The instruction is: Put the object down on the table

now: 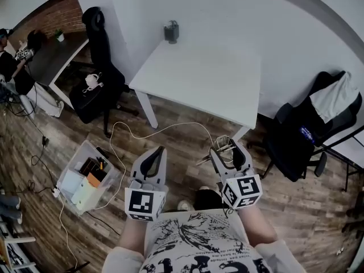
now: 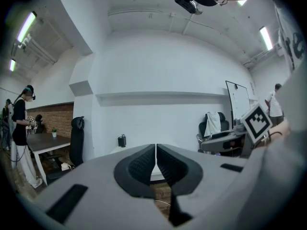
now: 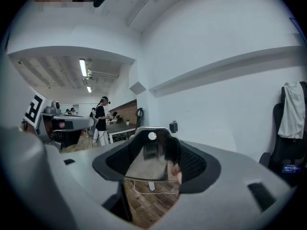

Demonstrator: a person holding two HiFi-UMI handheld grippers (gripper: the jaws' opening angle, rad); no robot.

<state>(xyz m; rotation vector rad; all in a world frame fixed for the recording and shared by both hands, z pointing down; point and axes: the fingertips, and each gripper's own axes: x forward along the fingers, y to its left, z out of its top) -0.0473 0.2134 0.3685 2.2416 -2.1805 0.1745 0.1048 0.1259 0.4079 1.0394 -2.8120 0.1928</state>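
Note:
My right gripper (image 1: 226, 147) is held low in front of me, shut on a clear, box-like object (image 1: 223, 145) with a shiny rim. In the right gripper view this see-through object (image 3: 149, 157) fills the gap between the pads of the right gripper (image 3: 152, 139). My left gripper (image 1: 158, 151) hovers beside it, shut with nothing held. Its pads meet in the left gripper view (image 2: 156, 153). The white table (image 1: 216, 90) stands ahead of both grippers, over a stretch of wooden floor.
A small dark grey device (image 1: 171, 32) stands at the table's far edge. Black office chairs flank the table at left (image 1: 99, 50) and right (image 1: 307, 129). A clear bin (image 1: 88, 175) of items and a white cable (image 1: 159, 131) lie on the floor. A person (image 1: 10, 61) stands by the far-left desk.

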